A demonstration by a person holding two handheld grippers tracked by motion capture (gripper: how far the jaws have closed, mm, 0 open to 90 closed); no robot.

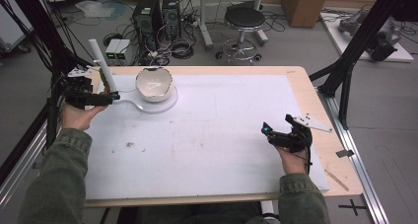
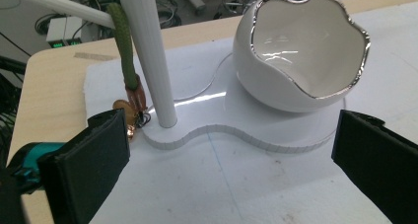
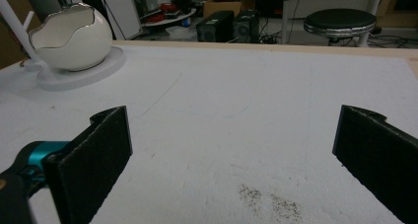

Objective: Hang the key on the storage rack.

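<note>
Left gripper (image 2: 224, 160) is standing open at lower frame, holding nothing. You are facing a green strap (image 2: 123, 46) hanging mid-left: light, limp, slippery; pinch its brown clasp end (image 2: 136, 96).

My left gripper (image 2: 226, 165) has its jaws spread wide at the frame's bottom corners, nothing between them. Ahead, an egg-shaped white bowl (image 2: 300, 51) sits upper right on a white stand base (image 2: 246, 130). The white post (image 2: 150, 61) and green pendant strap (image 2: 123, 41) stand upper left.

- Bowl (image 2: 300, 56): glossy white, wavy silver rim.
- Stand base (image 2: 246, 130): white.
- Post (image 2: 148, 51): white.
- Hanging stem (image 2: 123, 41): green, with a copper-brown end.
- Board (image 1: 212, 135): white.
</note>
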